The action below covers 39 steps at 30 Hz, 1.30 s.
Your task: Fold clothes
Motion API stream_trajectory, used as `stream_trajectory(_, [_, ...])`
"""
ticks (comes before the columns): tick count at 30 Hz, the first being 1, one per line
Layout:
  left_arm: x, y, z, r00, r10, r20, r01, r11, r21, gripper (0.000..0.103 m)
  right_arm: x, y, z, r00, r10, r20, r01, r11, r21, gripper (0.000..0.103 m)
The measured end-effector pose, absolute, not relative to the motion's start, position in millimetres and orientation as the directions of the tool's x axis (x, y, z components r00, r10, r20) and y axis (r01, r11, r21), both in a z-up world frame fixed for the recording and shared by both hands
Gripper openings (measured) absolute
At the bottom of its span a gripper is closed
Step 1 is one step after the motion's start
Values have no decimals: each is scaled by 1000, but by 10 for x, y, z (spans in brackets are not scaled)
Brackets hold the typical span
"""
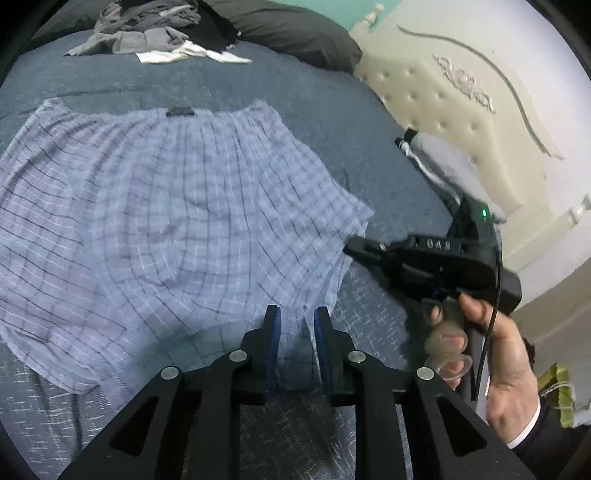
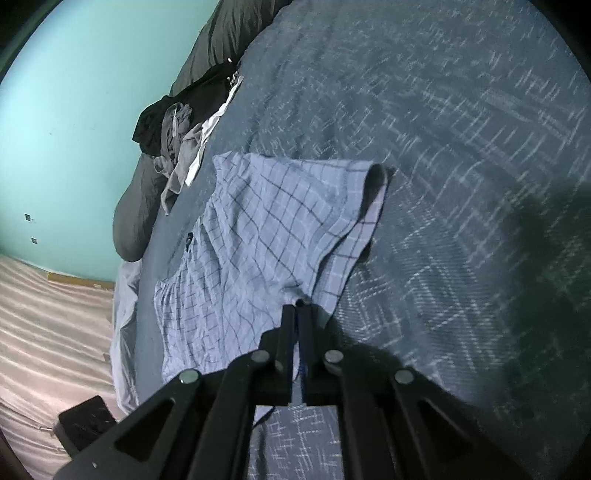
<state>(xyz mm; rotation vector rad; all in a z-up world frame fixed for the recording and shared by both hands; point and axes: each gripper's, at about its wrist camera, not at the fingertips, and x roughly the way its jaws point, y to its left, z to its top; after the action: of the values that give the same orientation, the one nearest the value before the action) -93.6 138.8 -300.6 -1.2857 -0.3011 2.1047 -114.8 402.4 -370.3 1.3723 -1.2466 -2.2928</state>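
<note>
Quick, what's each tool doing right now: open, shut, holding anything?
Left tool: open, pads apart over the hem of the checked shorts, not pinching it.
Right tool: shut on the edge of the checked shorts.

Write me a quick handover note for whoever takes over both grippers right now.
Left gripper: jaws apart over the near hem of the plaid shorts, not pinching.
Right gripper: shut on the shorts' edge.
Shorts lie spread on the blue bedspread, one leg curled up.
Clothes pile waits at the far side.
Done: shorts laid out.
Left: grip with left, fold the shorts, then the pile.
</note>
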Motion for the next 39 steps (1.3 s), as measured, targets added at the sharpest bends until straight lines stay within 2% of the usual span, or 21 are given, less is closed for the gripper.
stream_trajectory(4, [-999,1253,-3012,-349,615,-707,-360,-785,-505,25,-1079,4166,-3617,-607,-499,-619,-265,-608,749,5])
stream_trajectory(6, [-1034,1162,-3064,-358,602,-714,-320,-797,-512,25,-1099,4223,-3548,-650,-495,-577,-232,-593,771,5])
stream_trajectory(9, [-1083,1020,-3121,-379,576,-724,-265,-817,-511,25,-1200,4211,-3505,-647,-516,-562,-190,-604,774,6])
stream_trajectory(11, [-1106,928,-3144,-393,561,-729,-239,-828,-508,25,-1284,4167,-3537,-630,-535,-564,-179,-606,775,19])
stream_trajectory(12, [-1112,887,-3147,-399,555,-729,-228,-831,-508,25,-1332,4145,-3562,-616,-541,-572,-181,-610,771,31])
stream_trajectory(13, [-1121,859,-3149,-403,552,-730,-221,-833,-507,25,-1368,4133,-3588,-605,-536,-589,-191,-620,761,32])
stream_trajectory(16, [-1137,790,-3149,-413,542,-732,-209,-839,-503,25,-1408,4189,-3650,-598,-497,-629,-239,-639,731,32])
stream_trajectory(26, [-1138,598,-3179,-425,527,-736,-186,-846,-499,25,-1352,4585,-3624,-670,-355,-652,-333,-641,691,28])
stream_trajectory(33, [-1162,427,-3120,-468,501,-728,-149,-857,-494,26,-1375,4476,-3502,-695,-395,-600,-267,-633,726,28])
stream_trajectory(39, [-1213,118,-3081,-516,462,-722,-77,-864,-498,26,-1421,4329,-3437,-672,-390,-630,-231,-697,678,28])
